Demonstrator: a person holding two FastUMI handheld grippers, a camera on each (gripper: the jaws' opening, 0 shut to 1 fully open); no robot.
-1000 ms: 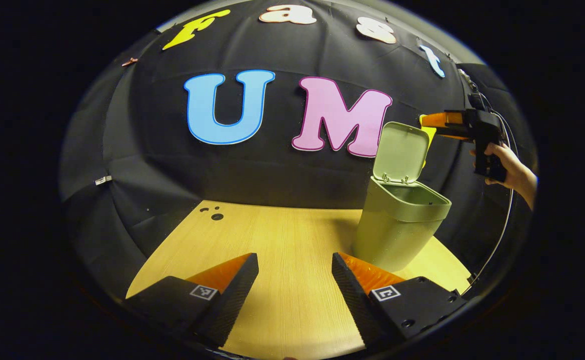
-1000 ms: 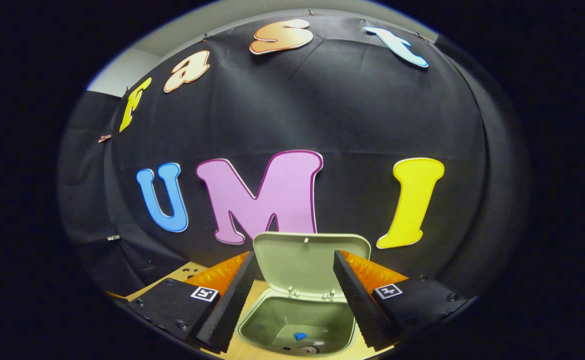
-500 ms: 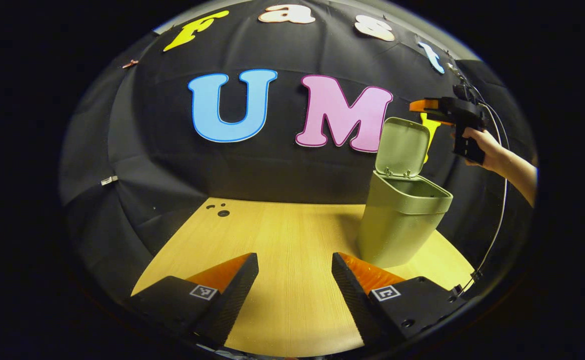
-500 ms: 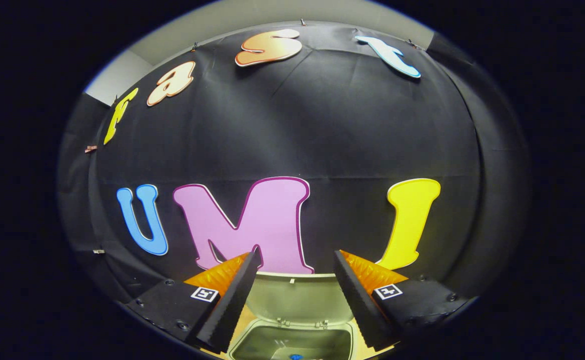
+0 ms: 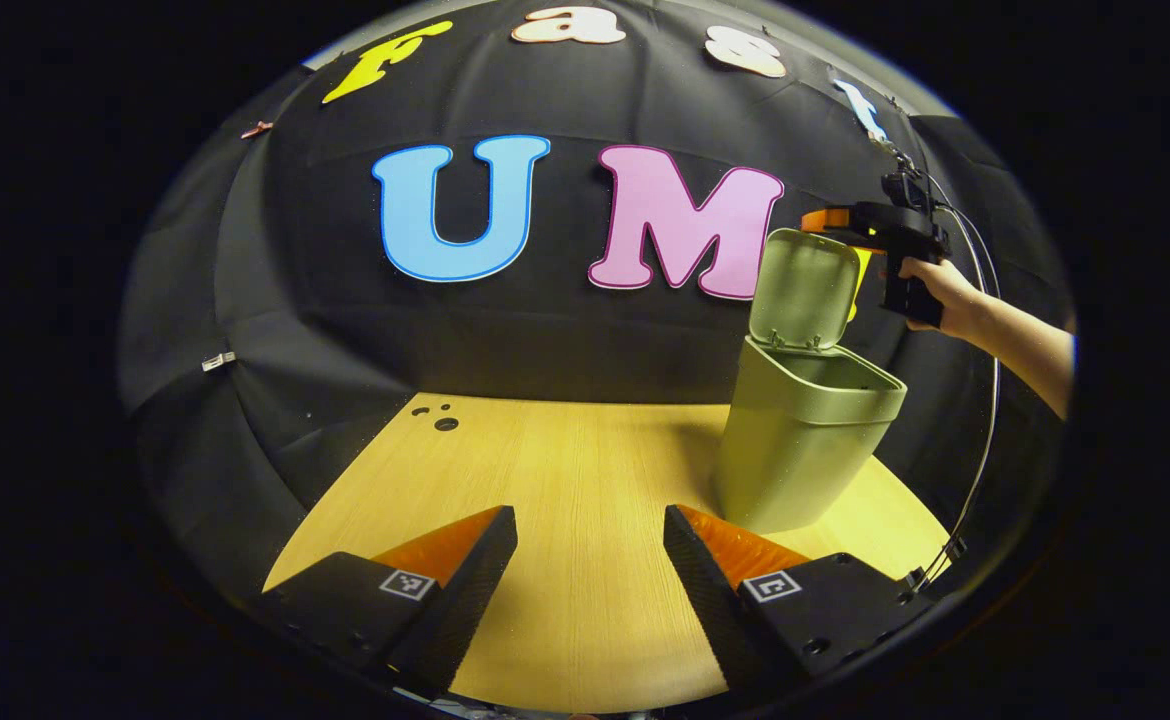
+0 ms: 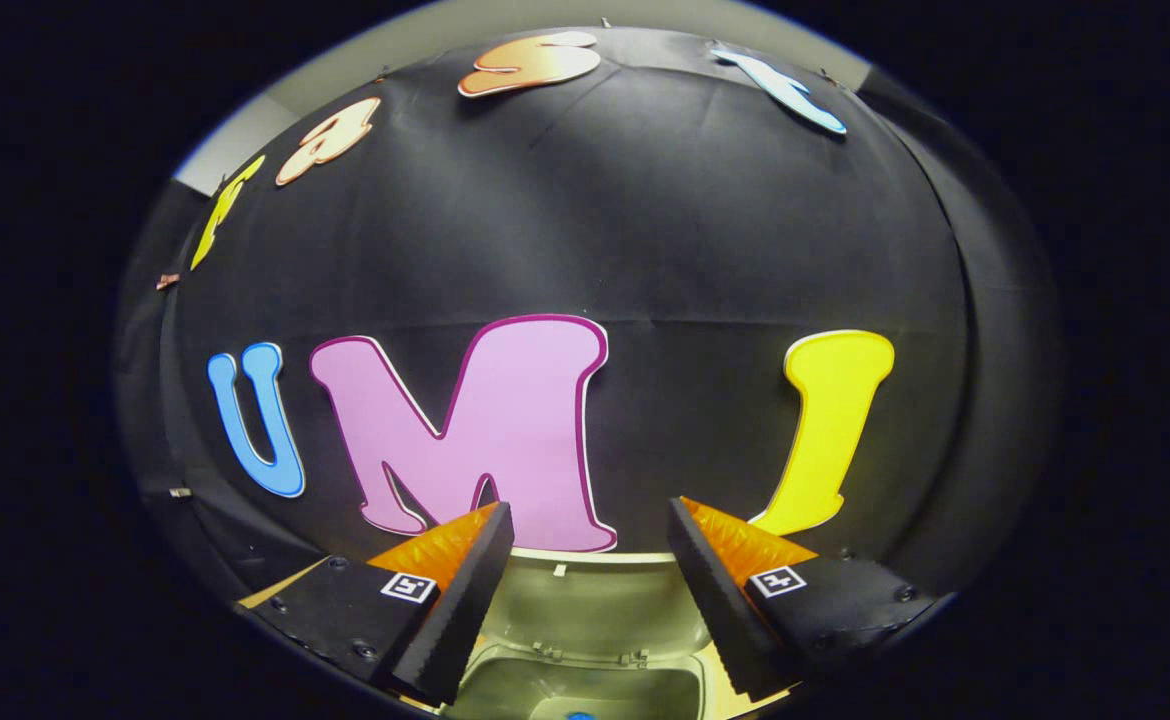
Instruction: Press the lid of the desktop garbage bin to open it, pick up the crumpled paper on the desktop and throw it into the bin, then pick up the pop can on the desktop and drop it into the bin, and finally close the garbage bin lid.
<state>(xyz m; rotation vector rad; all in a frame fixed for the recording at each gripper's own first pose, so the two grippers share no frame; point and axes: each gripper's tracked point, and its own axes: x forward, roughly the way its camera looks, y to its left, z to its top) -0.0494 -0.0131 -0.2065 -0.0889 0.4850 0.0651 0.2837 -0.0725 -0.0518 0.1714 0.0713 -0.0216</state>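
Right gripper (image 6: pixel 590 530) wide, empty, above upright lid (image 6: pixel 585 615) (bin (image 5: pixel 805 440) open); risks overshooting, tipping bin.

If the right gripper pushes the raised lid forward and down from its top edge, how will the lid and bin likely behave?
The lid stands upright on two small hinges at its base, so it should probably swing down easily. The bin is tall and narrow-footed and looks like thin plastic, so a hard shove might tip or slide it. The right gripper is open above the lid's top edge.
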